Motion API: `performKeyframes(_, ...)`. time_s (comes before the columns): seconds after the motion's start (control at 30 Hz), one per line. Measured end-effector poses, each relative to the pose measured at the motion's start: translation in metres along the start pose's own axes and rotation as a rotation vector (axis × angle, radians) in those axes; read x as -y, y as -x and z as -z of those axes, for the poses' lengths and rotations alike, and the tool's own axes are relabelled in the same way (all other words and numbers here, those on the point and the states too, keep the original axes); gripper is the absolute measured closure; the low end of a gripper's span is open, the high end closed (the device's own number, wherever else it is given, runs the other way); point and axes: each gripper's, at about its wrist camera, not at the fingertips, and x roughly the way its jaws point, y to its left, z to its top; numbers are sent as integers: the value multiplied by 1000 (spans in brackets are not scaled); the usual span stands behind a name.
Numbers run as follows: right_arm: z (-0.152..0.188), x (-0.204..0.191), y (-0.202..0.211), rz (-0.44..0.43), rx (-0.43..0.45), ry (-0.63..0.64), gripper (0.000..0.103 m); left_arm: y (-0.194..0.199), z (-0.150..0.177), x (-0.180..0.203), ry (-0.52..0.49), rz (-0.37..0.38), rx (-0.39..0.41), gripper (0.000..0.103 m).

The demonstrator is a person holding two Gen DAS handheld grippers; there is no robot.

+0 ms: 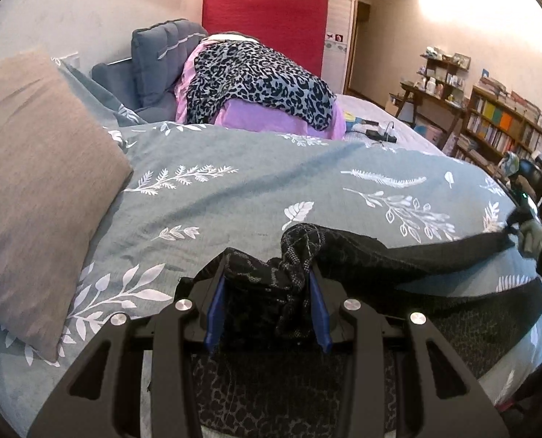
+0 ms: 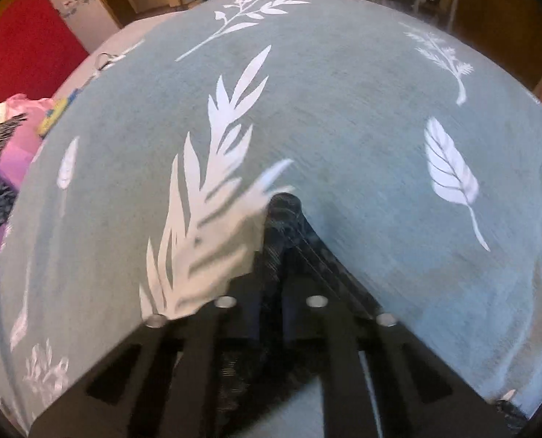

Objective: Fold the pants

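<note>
Dark patterned pants (image 1: 373, 252) lie stretched across a grey-green duvet with white leaves (image 1: 234, 189). My left gripper (image 1: 267, 292) has bunched pants fabric between its blue-padded fingers, which stand fairly wide apart around the thick wad. In the left wrist view the right gripper (image 1: 519, 226) pinches the other end of the pants at the far right. In the right wrist view my right gripper (image 2: 274, 255) is shut on a thin fold of the dark pants (image 2: 283, 215) just above the duvet (image 2: 344, 109).
A beige pillow (image 1: 33, 189) lies at the left. A leopard-print cloth on pink bedding (image 1: 260, 84) is piled behind, with a grey cushion (image 1: 161, 54). Small items and a cable (image 1: 377, 133) lie on the far bed. Bookshelves (image 1: 508, 127) stand at the right.
</note>
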Motion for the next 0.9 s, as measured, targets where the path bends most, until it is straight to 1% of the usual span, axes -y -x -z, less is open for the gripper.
performKeyframes(0.1, 12, 19, 29, -48, 41, 26, 99, -2, -5, -10, 47, 7, 4, 63)
performKeyframes(0.13, 18, 30, 46, -77, 61, 25, 99, -2, -7, -13, 62, 10, 6, 63)
performKeyframes(0.27, 39, 62, 95, -142, 99, 14, 99, 7, -13, -27, 117, 40, 33, 64)
performKeyframes(0.37, 56, 85, 128, -166, 131, 14, 99, 20, -11, -32, 122, 53, 58, 63)
performKeyframes(0.4, 69, 96, 140, -173, 136, 8, 99, 26, -7, -35, 122, 53, 64, 63)
performKeyframes(0.47, 82, 116, 151, -186, 136, -11, 99, 35, 0, -39, 132, 62, 69, 63)
performKeyframes(0.57, 112, 150, 164, -207, 135, -64, 99, 52, 18, -45, 132, 68, 64, 63)
performKeyframes(0.63, 132, 168, 168, -202, 146, -59, 99, 58, 32, -46, 121, 60, 53, 63)
performKeyframes(0.73, 155, 188, 157, -177, 136, -37, 99, 60, 58, -48, 109, 44, 8, 63)
performKeyframes(0.8, 165, 201, 146, -170, 113, -57, 99, 57, 77, -48, 103, 29, -34, 63)
performKeyframes(0.9, 171, 207, 131, -166, 90, -64, 99, 52, 97, -48, 99, 7, -72, 62)
